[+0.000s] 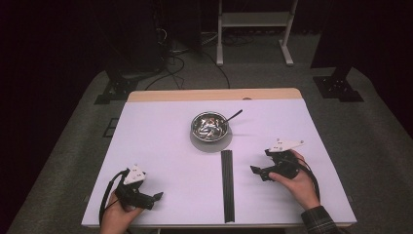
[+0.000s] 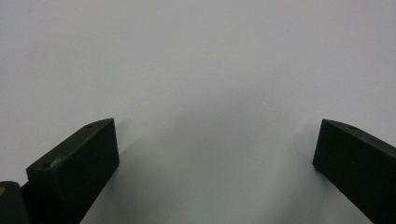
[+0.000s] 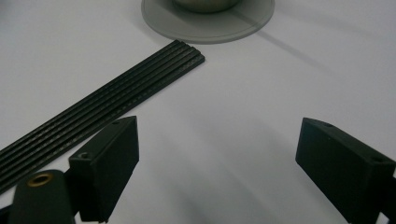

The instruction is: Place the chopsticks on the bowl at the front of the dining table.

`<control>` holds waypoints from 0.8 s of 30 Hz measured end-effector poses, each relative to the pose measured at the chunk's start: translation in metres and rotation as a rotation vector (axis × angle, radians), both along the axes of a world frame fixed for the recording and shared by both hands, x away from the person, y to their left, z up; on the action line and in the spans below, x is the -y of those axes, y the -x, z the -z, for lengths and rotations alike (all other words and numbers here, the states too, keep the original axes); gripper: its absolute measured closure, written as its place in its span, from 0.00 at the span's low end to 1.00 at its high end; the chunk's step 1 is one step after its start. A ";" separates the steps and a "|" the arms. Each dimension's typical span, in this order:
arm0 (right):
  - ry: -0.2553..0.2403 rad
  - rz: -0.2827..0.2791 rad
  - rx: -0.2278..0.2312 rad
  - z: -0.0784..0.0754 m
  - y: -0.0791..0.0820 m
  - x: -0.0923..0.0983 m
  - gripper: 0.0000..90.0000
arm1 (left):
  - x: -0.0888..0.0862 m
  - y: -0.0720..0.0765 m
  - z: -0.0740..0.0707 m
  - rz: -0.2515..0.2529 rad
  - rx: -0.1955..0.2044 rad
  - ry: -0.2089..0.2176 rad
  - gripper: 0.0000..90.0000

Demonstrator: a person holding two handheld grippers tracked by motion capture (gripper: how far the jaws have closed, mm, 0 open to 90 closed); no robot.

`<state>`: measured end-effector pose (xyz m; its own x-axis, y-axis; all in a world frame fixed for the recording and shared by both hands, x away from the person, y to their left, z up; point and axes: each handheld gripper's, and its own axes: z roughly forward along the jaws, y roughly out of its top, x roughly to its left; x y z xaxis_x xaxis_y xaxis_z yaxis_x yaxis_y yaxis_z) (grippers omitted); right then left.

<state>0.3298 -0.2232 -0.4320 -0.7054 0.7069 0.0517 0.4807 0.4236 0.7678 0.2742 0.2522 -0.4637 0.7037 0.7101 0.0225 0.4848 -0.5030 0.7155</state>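
A metal bowl point(image 1: 210, 126) with a dark utensil handle point(image 1: 234, 115) sticking out sits on a grey round plate point(image 1: 210, 143) at the table's middle. In front of it lies a bundle of long black rods point(image 1: 227, 185), pointing toward the front edge; the right gripper view shows the rods point(image 3: 102, 109) at left and the plate point(image 3: 208, 21) at top. My left gripper point(image 1: 157, 196) rests open at the front left over bare table, its jaws wide apart point(image 2: 215, 158). My right gripper point(image 1: 256, 171) is open just right of the rods, nothing between its jaws point(image 3: 217, 158).
The white table point(image 1: 160, 146) has a wooden strip along its far edge point(image 1: 214, 94). Beyond it are a white stand point(image 1: 253, 29), cables on grey floor and dark stand bases at both sides.
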 end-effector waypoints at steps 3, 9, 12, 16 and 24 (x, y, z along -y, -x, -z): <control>0.005 -0.011 0.001 -0.001 -0.002 -0.003 0.13 | 0.000 0.000 0.000 0.000 0.000 -0.001 0.00; 0.001 -0.022 0.003 -0.004 -0.007 -0.010 0.13 | 0.000 0.000 0.000 0.001 0.000 -0.001 0.00; -0.010 -0.024 -0.001 -0.005 -0.009 -0.013 0.13 | 0.000 0.000 0.000 0.000 0.000 0.000 0.00; -0.010 -0.025 -0.003 -0.006 -0.012 -0.016 0.13 | 0.000 0.000 0.000 0.000 0.000 -0.001 0.00; -0.015 -0.033 0.000 -0.009 -0.019 -0.024 0.13 | 0.000 0.000 0.000 0.000 0.000 0.000 0.00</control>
<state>0.3484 -0.1993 -0.4229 -0.7281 0.6827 0.0620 0.4671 0.4278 0.7738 0.2743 0.2522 -0.4637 0.7040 0.7099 0.0227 0.4846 -0.5035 0.7153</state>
